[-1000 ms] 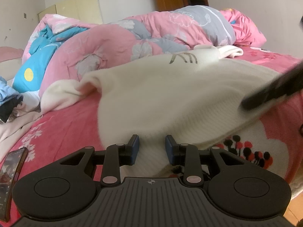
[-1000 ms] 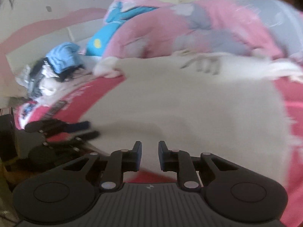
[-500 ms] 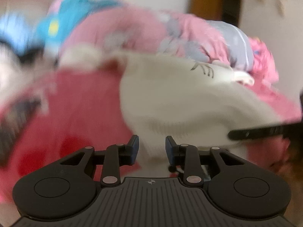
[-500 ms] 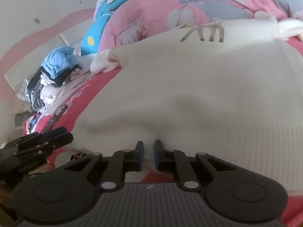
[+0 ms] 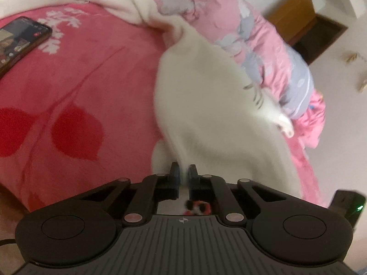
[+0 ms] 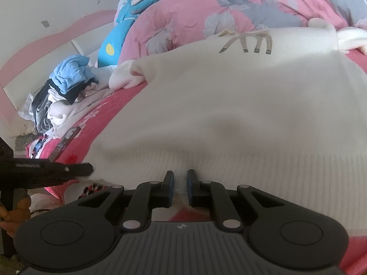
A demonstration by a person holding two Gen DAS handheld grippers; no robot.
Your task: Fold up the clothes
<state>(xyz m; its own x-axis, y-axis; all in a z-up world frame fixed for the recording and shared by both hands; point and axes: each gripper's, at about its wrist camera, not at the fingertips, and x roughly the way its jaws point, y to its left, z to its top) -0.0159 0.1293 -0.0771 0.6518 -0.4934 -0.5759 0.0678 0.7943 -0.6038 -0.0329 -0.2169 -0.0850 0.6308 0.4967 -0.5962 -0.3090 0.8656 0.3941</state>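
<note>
Pinching sweater (image 6: 229, 114) hem: left fingers (image 5: 174, 174) nearly closed | right fingers (image 6: 169, 178) likewise

No words, numbers or brands are legible; the phone (image 5: 17, 40) screen is too blurred to read.

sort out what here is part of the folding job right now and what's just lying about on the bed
In use:
- white sweater, ribbed hem pinched at two spots
- left gripper, shut on the hem
- right gripper, shut on the hem

Lying about:
- phone
- pink quilt
- clothes pile
- red bedspread, the work surface
</note>
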